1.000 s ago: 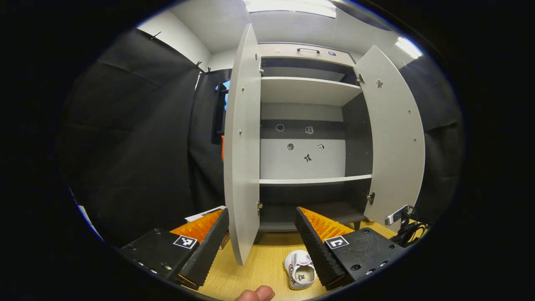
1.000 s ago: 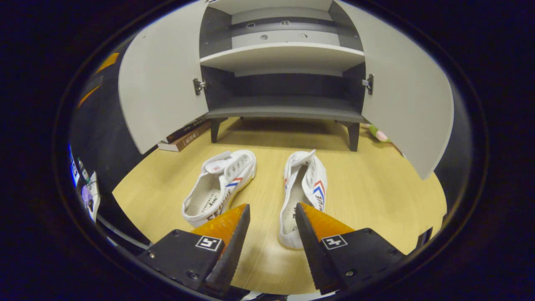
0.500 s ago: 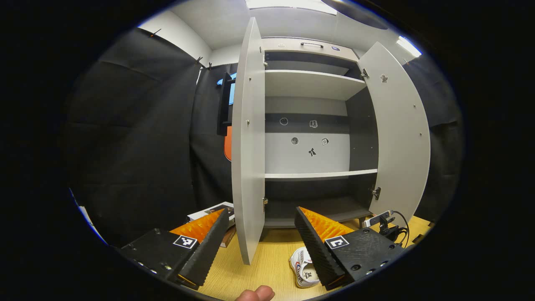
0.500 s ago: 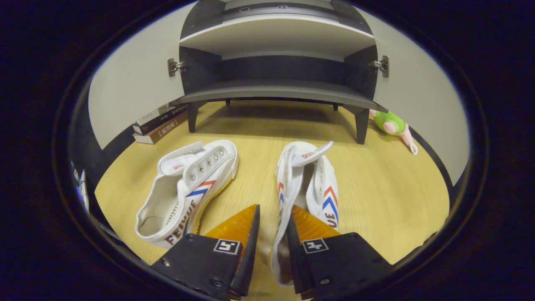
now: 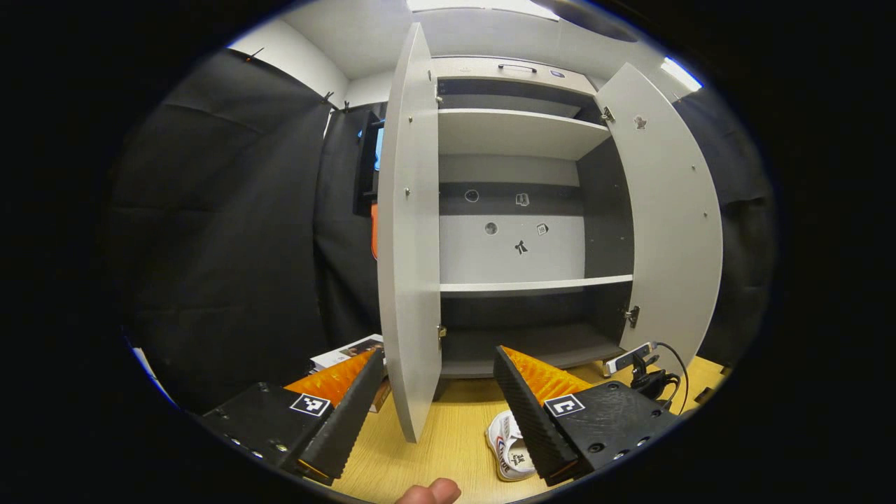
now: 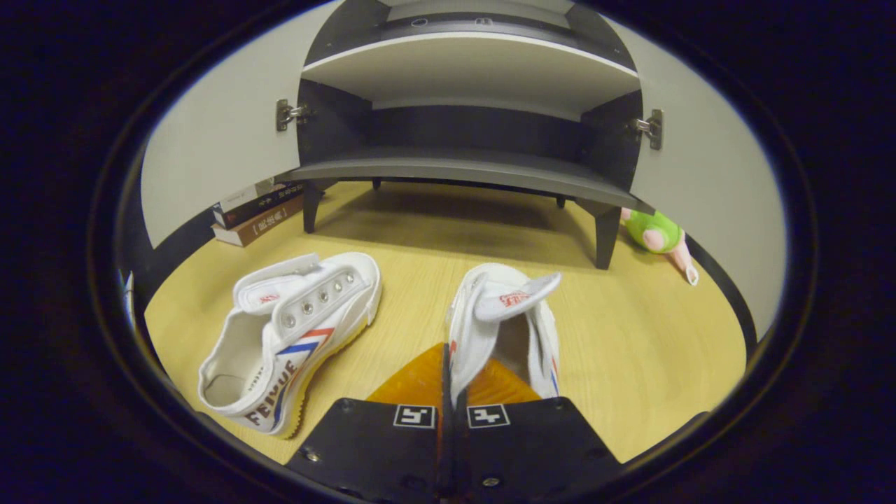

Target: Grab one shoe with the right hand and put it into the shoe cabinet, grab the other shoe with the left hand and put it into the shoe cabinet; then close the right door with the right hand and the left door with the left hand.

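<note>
Two white shoes with red and blue stripes lie on the wooden floor in front of the open shoe cabinet [image 6: 462, 168]. In the right gripper view my right gripper [image 6: 448, 353] is shut on the side wall of the right-hand shoe [image 6: 504, 315], near its heel. The other shoe [image 6: 294, 329] lies tilted on its side to the left, untouched. In the left gripper view my left gripper [image 5: 437, 360] stands open, held above the floor and facing the cabinet [image 5: 514, 245]. A white shoe [image 5: 509, 451] peeks out beside its right finger [image 5: 535, 402].
Both cabinet doors stand wide open, the left door [image 5: 409, 231] edge-on just ahead of the left gripper, the right door [image 5: 672, 210] swung outward. Stacked books [image 6: 259, 213] lie left of the cabinet's legs. A green plush toy [image 6: 654, 231] lies to its right. A cabled device [image 5: 640, 364] sits nearby.
My right gripper moved down onto the right-hand shoe and closed from open to shut on its side wall. The left gripper barely shifted and stayed open.
</note>
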The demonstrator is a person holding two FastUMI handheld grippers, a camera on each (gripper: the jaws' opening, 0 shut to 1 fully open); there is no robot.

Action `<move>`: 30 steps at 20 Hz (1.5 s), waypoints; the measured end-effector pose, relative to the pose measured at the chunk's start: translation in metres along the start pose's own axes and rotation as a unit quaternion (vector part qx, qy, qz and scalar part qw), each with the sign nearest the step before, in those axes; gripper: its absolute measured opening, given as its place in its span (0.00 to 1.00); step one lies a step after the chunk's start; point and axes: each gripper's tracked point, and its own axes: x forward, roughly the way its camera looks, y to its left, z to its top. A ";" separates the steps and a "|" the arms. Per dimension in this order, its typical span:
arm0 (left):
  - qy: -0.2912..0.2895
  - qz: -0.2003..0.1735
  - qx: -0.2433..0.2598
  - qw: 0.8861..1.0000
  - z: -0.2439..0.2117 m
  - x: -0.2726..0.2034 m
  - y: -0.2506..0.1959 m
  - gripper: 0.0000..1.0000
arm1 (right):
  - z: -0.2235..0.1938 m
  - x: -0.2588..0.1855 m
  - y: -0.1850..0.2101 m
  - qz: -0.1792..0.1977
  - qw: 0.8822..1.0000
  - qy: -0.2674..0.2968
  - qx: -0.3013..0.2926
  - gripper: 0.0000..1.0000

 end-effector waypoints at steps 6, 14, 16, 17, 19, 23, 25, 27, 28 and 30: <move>0.004 -0.013 0.001 1.000 -0.004 0.006 -0.025 0.95 | 0.052 -0.055 -0.013 0.005 0.997 -0.074 -0.008 0.04; -0.023 -0.052 -0.008 0.998 0.011 0.011 -0.072 0.95 | 0.180 -0.164 -0.015 0.021 0.984 -0.177 -0.018 0.03; -0.027 -0.056 -0.003 0.998 0.013 0.012 -0.078 0.95 | 0.219 -0.176 -0.019 0.028 0.981 -0.193 -0.018 0.04; -0.030 -0.058 -0.002 0.998 0.015 0.012 -0.083 0.95 | 0.241 -0.177 -0.022 0.031 0.979 -0.202 -0.019 0.04; -0.033 -0.062 -0.003 0.998 0.016 0.012 -0.090 0.95 | 0.280 -0.172 -0.028 0.023 0.976 -0.214 -0.033 0.04; -0.026 -0.068 -0.010 0.997 0.007 0.006 -0.100 0.95 | 0.344 -0.151 -0.032 0.014 0.976 -0.214 -0.039 0.03; -0.023 -0.061 -0.004 0.998 0.003 0.004 -0.096 0.95 | 0.372 -0.132 -0.034 0.012 0.977 -0.209 -0.041 0.04; -0.019 -0.056 0.001 0.998 0.000 0.002 -0.092 0.95 | 0.401 -0.106 -0.036 0.002 0.980 -0.195 -0.045 0.03; -0.017 -0.054 0.002 0.998 -0.001 0.002 -0.090 0.95 | 0.412 -0.092 -0.038 -0.005 0.981 -0.186 -0.046 0.04; -0.016 -0.046 0.003 0.999 -0.001 0.003 -0.082 0.95 | 0.429 -0.066 -0.040 -0.014 0.985 -0.165 -0.057 0.04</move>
